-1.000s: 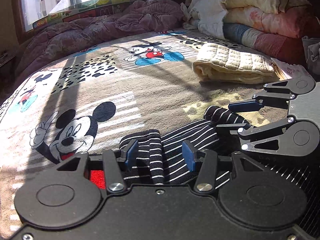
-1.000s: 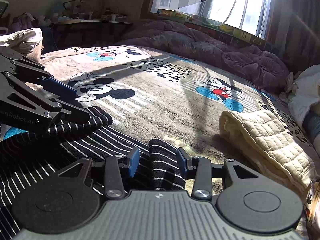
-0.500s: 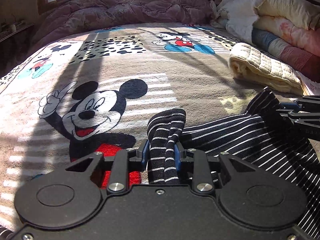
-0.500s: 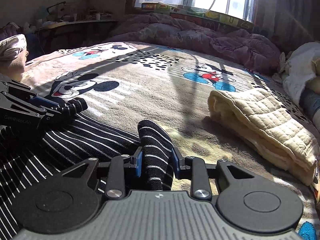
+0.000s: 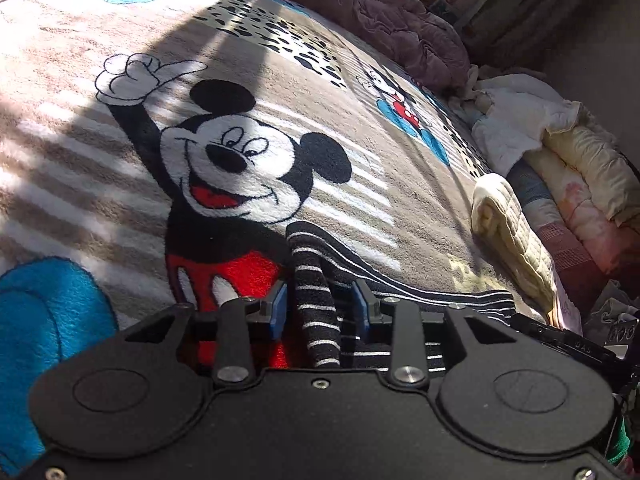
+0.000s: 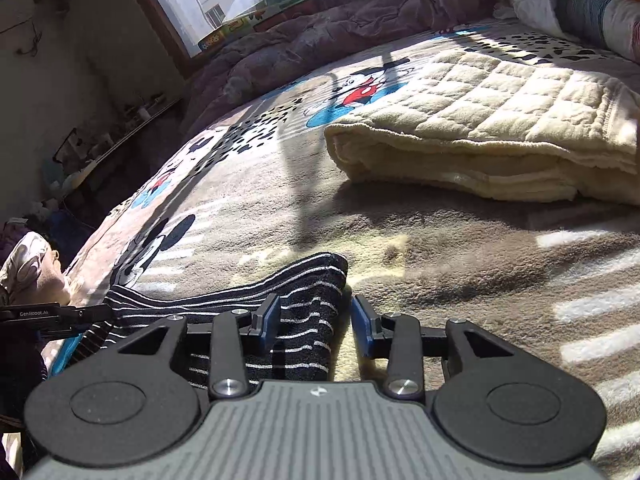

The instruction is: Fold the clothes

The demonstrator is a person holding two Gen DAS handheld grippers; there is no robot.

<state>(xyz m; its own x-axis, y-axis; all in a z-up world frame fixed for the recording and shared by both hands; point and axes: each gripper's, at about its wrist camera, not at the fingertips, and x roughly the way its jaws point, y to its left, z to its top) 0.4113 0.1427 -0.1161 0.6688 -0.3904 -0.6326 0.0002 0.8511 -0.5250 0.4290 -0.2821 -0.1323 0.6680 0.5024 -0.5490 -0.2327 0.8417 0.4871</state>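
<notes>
A black garment with thin white stripes (image 5: 320, 280) lies on the Mickey Mouse blanket (image 5: 240, 160). In the left wrist view my left gripper (image 5: 318, 306) is open, its blue pads apart on either side of a bunched corner of the garment. In the right wrist view my right gripper (image 6: 314, 314) is open over the other corner of the striped garment (image 6: 304, 300), which lies flat between the pads. The left gripper (image 6: 56, 314) shows at the far left edge of that view, at the garment's other end.
A folded cream quilted blanket (image 6: 480, 120) lies close ahead of my right gripper. A purple duvet (image 6: 340, 24) is heaped under the window. Stacked bedding (image 5: 560, 168) lines the bed's right side in the left wrist view.
Both grippers were shut on the garment's corners half a second ago and have opened. The corners now rest low on the blanket, and both cameras have tilted.
</notes>
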